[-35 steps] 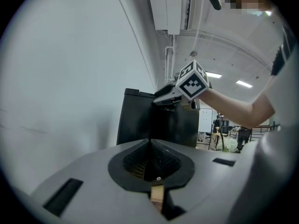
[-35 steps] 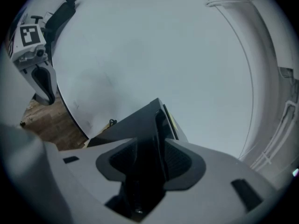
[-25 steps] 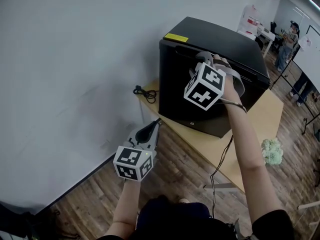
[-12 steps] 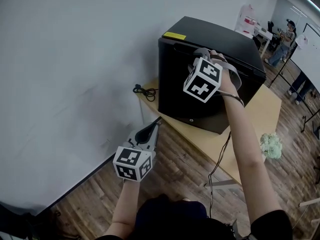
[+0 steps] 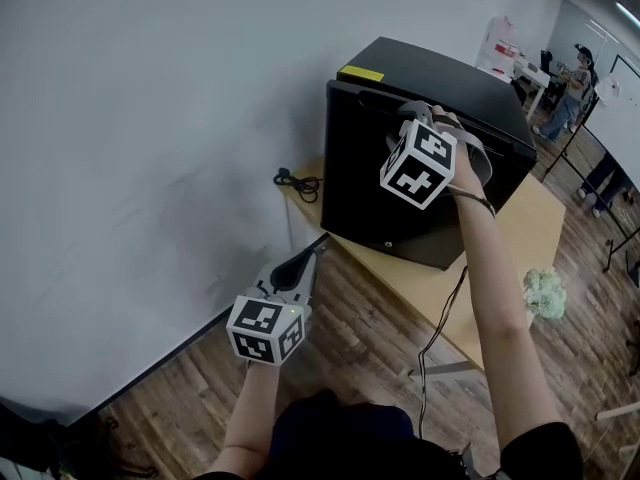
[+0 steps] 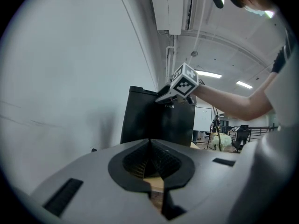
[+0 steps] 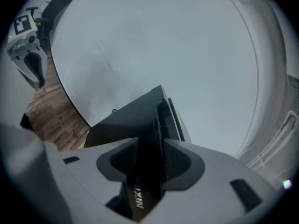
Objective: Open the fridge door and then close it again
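- Fridge (image 5: 440, 78) stands on the wooden surface (image 5: 520, 238), far right, by the wall.
- Right gripper (image 7: 149, 160) straddles the fridge door (image 5: 360, 188) at its top edge, pads seemingly clamped on it.
- Left gripper (image 6: 150, 146) hangs near left, well apart, jaws together, empty.

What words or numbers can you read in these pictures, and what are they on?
"NIXIN", as best it reads: white letters running sideways on the black fridge door; more letters may be hidden.
Yellow label on the fridge's top front corner: print too small to read.
Marker cubes: only black-and-white square patterns, no words.
Nothing else can be read.
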Action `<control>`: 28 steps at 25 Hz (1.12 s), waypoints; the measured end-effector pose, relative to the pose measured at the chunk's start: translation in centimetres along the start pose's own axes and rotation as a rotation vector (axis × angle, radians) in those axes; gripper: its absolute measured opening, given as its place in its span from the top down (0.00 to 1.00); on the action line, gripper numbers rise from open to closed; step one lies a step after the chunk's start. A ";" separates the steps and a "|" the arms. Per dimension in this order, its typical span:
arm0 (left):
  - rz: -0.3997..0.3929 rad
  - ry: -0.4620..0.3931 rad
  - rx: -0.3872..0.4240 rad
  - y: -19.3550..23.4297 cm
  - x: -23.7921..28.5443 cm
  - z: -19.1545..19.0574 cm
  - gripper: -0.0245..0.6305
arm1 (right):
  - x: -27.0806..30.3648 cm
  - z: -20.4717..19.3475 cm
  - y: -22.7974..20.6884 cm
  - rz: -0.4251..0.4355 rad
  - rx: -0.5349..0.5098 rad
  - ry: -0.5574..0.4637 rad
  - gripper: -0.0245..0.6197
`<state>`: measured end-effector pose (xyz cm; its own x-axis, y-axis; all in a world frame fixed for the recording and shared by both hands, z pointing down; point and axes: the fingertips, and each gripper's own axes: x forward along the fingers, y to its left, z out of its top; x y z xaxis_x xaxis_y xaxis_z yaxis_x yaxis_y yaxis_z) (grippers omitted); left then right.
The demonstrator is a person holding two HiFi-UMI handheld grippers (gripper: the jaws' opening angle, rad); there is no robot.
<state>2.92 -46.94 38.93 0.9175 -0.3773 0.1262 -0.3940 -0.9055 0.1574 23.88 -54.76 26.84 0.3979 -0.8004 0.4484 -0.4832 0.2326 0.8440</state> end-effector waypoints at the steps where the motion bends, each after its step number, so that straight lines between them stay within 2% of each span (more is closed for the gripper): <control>1: 0.001 -0.003 0.000 0.1 0.0 0.0 0.95 | -0.9 0.4 0.6 0.016 -0.005 -0.020 0.73; 5: 0.002 -0.018 0.011 -0.9 -0.3 0.2 0.95 | -4.6 1.5 2.7 0.045 -0.046 -0.111 0.72; 11: 0.003 -0.017 0.020 -4.0 -1.4 -0.5 0.95 | -7.1 1.1 4.1 0.070 -0.071 -0.150 0.72; 28: 0.122 -0.037 -0.011 -11.1 -7.1 -3.0 0.95 | -15.1 0.4 9.0 0.137 -0.175 -0.285 0.71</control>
<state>0.62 -33.65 39.24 0.8639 -0.4917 0.1089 -0.5033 -0.8504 0.1535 13.22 -40.78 27.53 0.0931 -0.8712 0.4820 -0.3662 0.4202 0.8303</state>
